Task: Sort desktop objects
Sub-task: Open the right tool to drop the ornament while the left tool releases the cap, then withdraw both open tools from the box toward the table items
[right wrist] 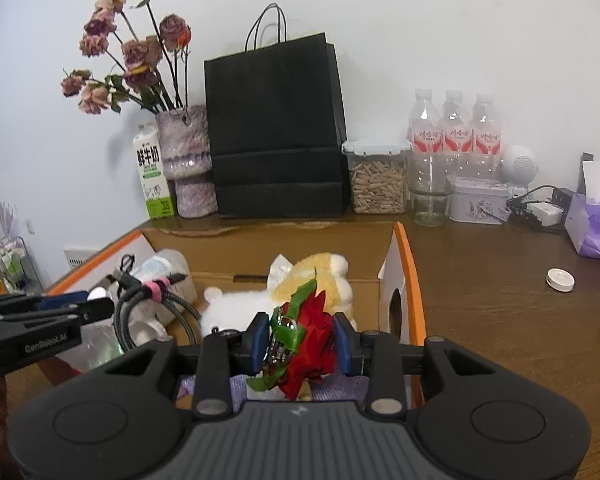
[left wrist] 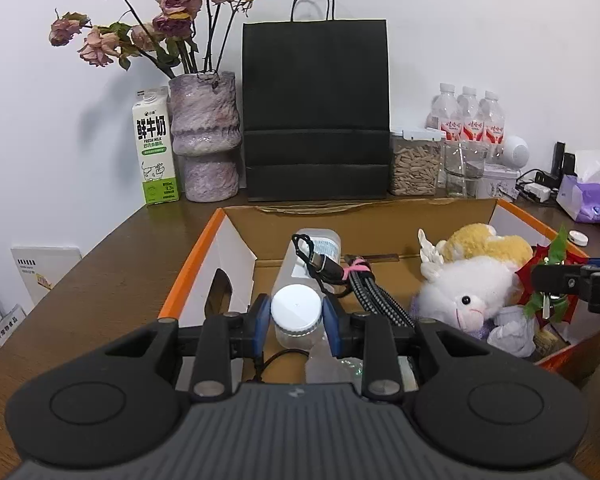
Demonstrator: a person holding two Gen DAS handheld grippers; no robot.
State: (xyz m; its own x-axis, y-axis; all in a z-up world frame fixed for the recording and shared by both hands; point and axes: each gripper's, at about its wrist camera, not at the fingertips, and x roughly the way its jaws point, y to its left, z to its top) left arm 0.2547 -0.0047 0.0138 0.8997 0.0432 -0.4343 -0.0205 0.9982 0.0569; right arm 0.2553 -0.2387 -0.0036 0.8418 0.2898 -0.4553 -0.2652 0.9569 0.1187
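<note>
Along the back wall, from the left, a milk carton point(left wrist: 155, 148) is seen beside a purple vase point(left wrist: 205, 136) of dried roses point(left wrist: 168, 12), then a black paper bag point(left wrist: 316, 108), a clear container of pellets point(left wrist: 415, 162), a glass jar point(left wrist: 462, 168) and three water bottles point(left wrist: 466, 114). Further right, a small tin point(right wrist: 478, 200), a white round device point(right wrist: 520, 164) and a purple tissue pack point(right wrist: 598, 216) are set on the wooden desk point(right wrist: 500, 300), with a white round cap point(right wrist: 560, 279) lying apart nearer the front.

Down in front, an open cardboard box point(left wrist: 204, 264) with orange edges is placed on the desk. At its left side the left gripper point(left wrist: 296, 320) is clamped narrow around a small clear jar with a white lid point(left wrist: 296, 314), the blue pads point(left wrist: 262, 320) pressed on either side of the lid, held over the box's inside. Just beyond it a clear bottle point(left wrist: 312, 256) is laid in the box, with a bundle of braided cables point(left wrist: 364, 284) tied by a pink band against it. To the right, a white plush toy point(left wrist: 468, 292) and a yellow plush toy point(left wrist: 488, 242) are packed together in the box.

Over the box's right part, the right gripper point(right wrist: 301, 344) is closed on a red artificial rose point(right wrist: 312, 340) with green leaves, its blue pads point(right wrist: 342, 344) squeezing the bloom from both sides, above the plush toys.
</note>
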